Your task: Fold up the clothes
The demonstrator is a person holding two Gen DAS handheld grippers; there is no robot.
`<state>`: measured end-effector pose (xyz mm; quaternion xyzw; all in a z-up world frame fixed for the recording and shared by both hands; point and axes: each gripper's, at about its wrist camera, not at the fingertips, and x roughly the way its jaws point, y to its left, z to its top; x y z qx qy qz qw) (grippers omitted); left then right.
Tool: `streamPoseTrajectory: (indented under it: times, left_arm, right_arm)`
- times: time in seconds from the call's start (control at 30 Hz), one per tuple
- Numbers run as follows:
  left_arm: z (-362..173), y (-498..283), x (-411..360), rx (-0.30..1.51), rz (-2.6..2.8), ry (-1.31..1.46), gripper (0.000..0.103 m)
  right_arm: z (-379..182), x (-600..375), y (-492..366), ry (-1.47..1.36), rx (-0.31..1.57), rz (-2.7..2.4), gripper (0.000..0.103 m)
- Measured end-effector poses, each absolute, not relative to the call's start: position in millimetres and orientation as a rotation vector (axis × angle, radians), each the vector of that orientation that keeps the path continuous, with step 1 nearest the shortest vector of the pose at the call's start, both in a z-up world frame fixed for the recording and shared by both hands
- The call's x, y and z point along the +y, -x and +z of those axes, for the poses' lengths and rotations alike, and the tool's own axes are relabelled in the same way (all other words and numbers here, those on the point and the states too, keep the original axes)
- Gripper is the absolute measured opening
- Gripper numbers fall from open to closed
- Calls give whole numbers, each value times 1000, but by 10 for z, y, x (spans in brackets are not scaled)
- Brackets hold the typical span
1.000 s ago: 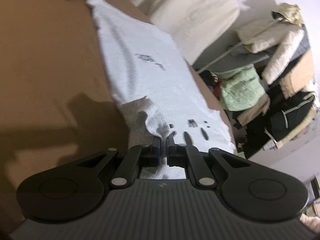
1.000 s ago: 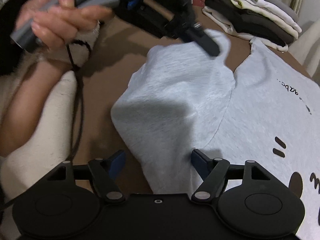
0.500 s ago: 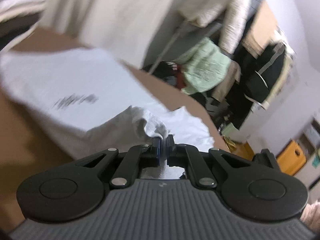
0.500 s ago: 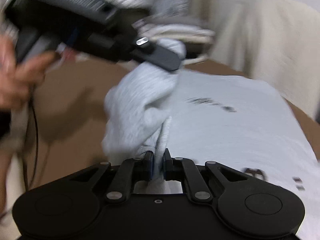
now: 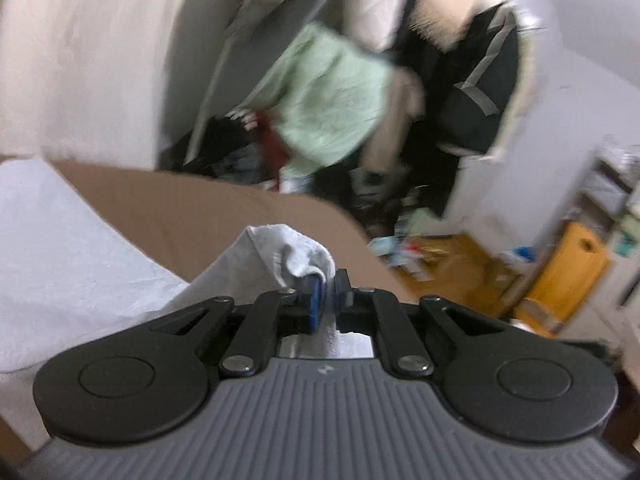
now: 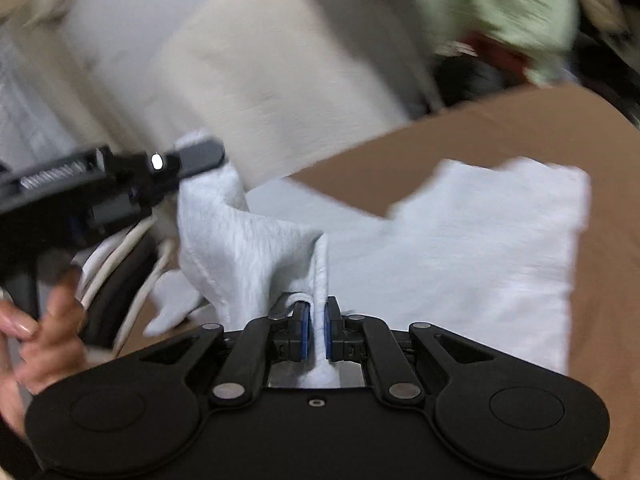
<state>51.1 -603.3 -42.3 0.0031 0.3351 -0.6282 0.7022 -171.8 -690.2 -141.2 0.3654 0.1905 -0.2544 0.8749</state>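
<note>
Pinching one fold each, both grippers hold the light grey cotton T-shirt (image 6: 248,248) above the brown bedsheet (image 6: 500,136). The right gripper (image 6: 316,334) and the left gripper (image 5: 327,300) have jaws nearly closed on cloth, which seems bunched between them, though blurred.

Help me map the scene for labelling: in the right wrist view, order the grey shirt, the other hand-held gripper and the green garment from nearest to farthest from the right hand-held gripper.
1. Grey shirt: pinched in the right hand-held gripper, dead centre.
2. Left hand-held gripper: up to the left, holding the same shirt.
3. Green garment: top right, beyond the brown surface.
</note>
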Motion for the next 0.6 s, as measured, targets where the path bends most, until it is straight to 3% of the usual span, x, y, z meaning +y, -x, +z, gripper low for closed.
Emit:
streamPoseTrajectory:
  times: [0.03,0.07,0.2,0.33,0.37,0.4,0.43,0.47,0.6]
  left_arm:
    - [-557,-525,-6219,768,-1349,-34,38]
    - [-673,-508,-6320,776,-1311,-73,38]
    - [-1034,-344,-6215,778,-1277,-121,41]
    - [-1234,-245,-5768,811,-1271,-75,42]
    - [-1272,-224,-5668,813,-1257,-76,42]
    - [-1311,-205,-5571,814,-1240,-78,42]
    - [-1350,-186,-5474,815,-1222,-80,42]
    - [-1375,-153,-5388,819,-1200,-81,42]
    - [-1433,-112,-5111,845,-1150,-76,48]
  right_arm:
    - [-1506,-7037,1750,-795,409,-583,8]
    - [-1602,-7177,1749,-834,434,-630,3]
    - [-1828,-7517,1775,-946,475,-697,3]
    - [-1903,-7644,1828,-1019,463,-648,10]
    - [-1922,-7676,1842,-1037,460,-636,13]
    - [-1940,-7707,1856,-1055,457,-623,27]
    - [-1946,-7718,1888,-1083,445,-606,49]
    - [-1944,-7702,1932,-1106,429,-592,58]
    - [-1814,-7608,1804,-1064,436,-505,61]
